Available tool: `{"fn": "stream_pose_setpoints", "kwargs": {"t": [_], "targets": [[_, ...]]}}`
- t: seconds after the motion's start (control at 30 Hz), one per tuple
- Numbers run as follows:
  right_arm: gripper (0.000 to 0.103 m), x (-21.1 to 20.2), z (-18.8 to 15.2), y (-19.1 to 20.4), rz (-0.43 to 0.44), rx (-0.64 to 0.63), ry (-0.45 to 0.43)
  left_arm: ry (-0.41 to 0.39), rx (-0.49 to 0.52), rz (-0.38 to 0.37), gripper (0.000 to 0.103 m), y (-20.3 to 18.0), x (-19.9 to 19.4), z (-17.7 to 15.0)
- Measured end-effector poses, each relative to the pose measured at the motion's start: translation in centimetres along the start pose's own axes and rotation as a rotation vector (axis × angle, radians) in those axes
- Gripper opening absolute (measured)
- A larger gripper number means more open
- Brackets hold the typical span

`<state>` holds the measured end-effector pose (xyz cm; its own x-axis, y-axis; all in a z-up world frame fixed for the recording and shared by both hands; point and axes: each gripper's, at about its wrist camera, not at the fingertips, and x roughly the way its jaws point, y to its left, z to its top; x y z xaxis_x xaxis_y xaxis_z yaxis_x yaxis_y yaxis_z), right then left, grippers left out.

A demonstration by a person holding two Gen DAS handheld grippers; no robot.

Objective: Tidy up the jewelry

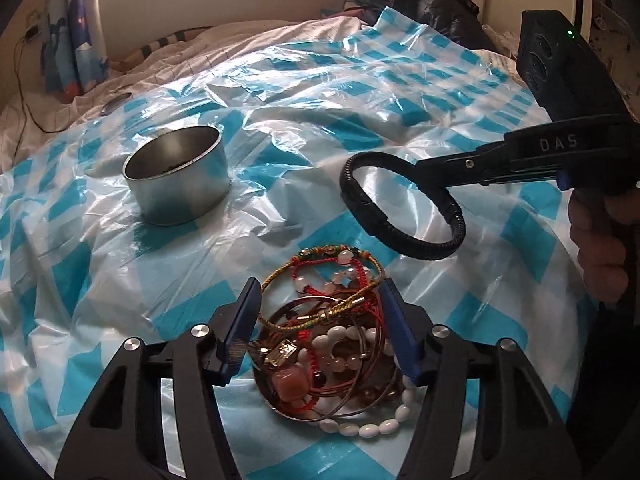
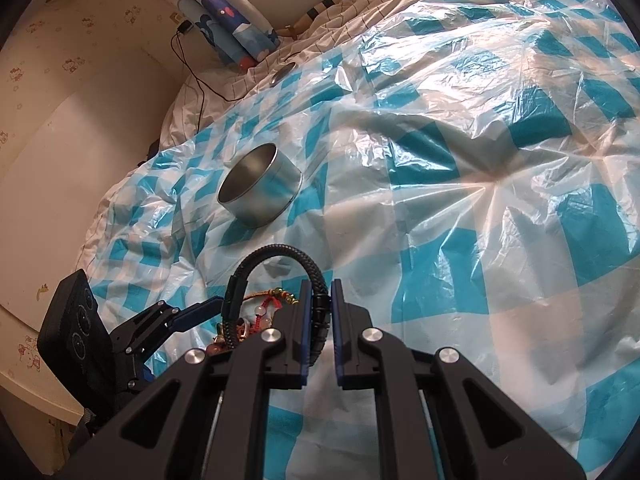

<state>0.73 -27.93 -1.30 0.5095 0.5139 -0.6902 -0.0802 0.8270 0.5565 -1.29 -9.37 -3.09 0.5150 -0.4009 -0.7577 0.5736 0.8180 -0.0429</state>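
Observation:
A pile of jewelry point(image 1: 332, 344) with red cords, gold wire bangles and white and pink beads lies on a round metal lid. My left gripper point(image 1: 320, 304) is open, its blue pads on either side of the pile's far part. My right gripper point(image 2: 321, 300) is shut on a black braided bracelet point(image 2: 280, 264) and holds it in the air above the pile; the bracelet also shows in the left wrist view point(image 1: 400, 204). A round silver tin point(image 1: 178, 174) stands open to the left, also in the right wrist view point(image 2: 260, 184).
A blue-and-white checked plastic sheet point(image 1: 360, 92) covers a bed with a white quilt. A small round lid point(image 1: 116, 104) lies at the sheet's far left edge. A curtain point(image 1: 76, 28) and a cable hang at the back left; a black bag point(image 1: 436, 4) sits at the back right.

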Motion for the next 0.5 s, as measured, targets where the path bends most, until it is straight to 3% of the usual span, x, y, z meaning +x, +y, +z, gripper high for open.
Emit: {"fn": "stream_pose_setpoints", "kwargs": {"t": [0.1, 0.3, 0.5], "targets": [[0.01, 0.1, 0.0, -0.1, 0.0, -0.001, 0.003, 0.003, -0.048, -0.029, 0.07, 0.4, 0.4, 0.2], [0.011, 0.2, -0.1, -0.3, -0.004, 0.002, 0.004, 0.041, -0.145, -0.117, 0.07, 1.5, 2.0, 0.5], [0.011, 1.2, -0.3, -0.6, -0.042, -0.005, 0.055, 0.039, -0.088, -0.091, 0.07, 0.4, 1.9, 0.6]]}}
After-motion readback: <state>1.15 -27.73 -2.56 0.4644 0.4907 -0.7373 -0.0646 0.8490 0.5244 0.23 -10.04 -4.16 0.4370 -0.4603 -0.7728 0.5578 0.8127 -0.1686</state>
